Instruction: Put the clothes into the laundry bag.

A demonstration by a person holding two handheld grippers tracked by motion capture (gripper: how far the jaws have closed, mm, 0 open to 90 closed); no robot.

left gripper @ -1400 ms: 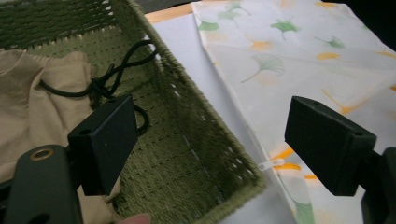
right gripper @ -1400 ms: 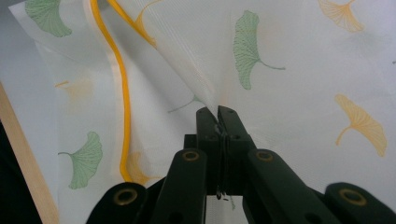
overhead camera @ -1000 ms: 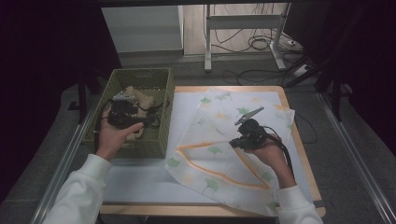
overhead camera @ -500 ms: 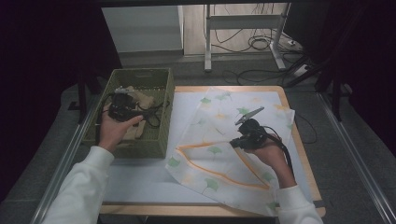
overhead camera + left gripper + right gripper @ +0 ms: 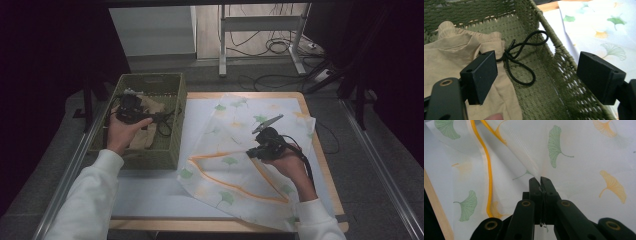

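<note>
cloth: a thin white cloth (image 5: 235,155) with ginkgo leaves and an orange border, spread on the table (image 5: 150,192); I judge it light, limp and a bit sheer, likely to slide and drape rather than hold a fold.
right hand-held gripper (image 5: 540,180): clenched on a pinched-up peak of the cloth, which tents toward its tips.
where to hold the cloth: at a hem or corner, since the orange edge looks firmer than the middle.
pouch: a beige drawstring pouch (image 5: 454,62) lies in the green woven basket (image 5: 559,50), just ahead of and below the left jaw; soft and crushable, I judge.
cord: its black cord (image 5: 520,60) loops between the jaws, a fair place to take hold.
left hand-held gripper (image 5: 536,75): released, jaws wide, nothing touched.
hard to tell: what the pouch contains; the cloth's near corner is cut off by the sleeve.
</note>
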